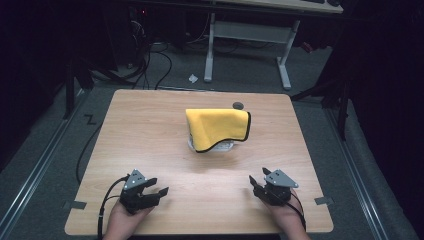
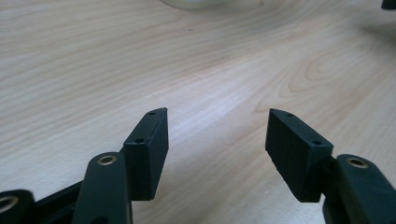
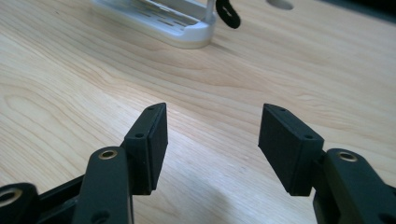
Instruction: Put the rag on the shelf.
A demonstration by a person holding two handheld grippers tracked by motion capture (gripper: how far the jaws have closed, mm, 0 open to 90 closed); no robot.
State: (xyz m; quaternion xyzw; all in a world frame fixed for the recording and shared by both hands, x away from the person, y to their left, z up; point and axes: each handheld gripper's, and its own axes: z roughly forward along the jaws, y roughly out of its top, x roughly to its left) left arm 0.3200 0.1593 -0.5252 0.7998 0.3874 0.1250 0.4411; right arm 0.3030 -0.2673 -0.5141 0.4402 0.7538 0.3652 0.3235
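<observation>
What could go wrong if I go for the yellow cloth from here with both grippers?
1. The yellow cloth is draped over a clear rack-like object; pulling one corner could drag or tip it.
2. What lies under the cloth is hidden, so a deep pinch may catch the rack as well.
3. The left gripper and right gripper, both open, rest near the table's near edge; reaching for the middle together, they could collide.

Wooden table (image 1: 150, 150) bearing cloth-draped rack (image 1: 218, 127)
</observation>
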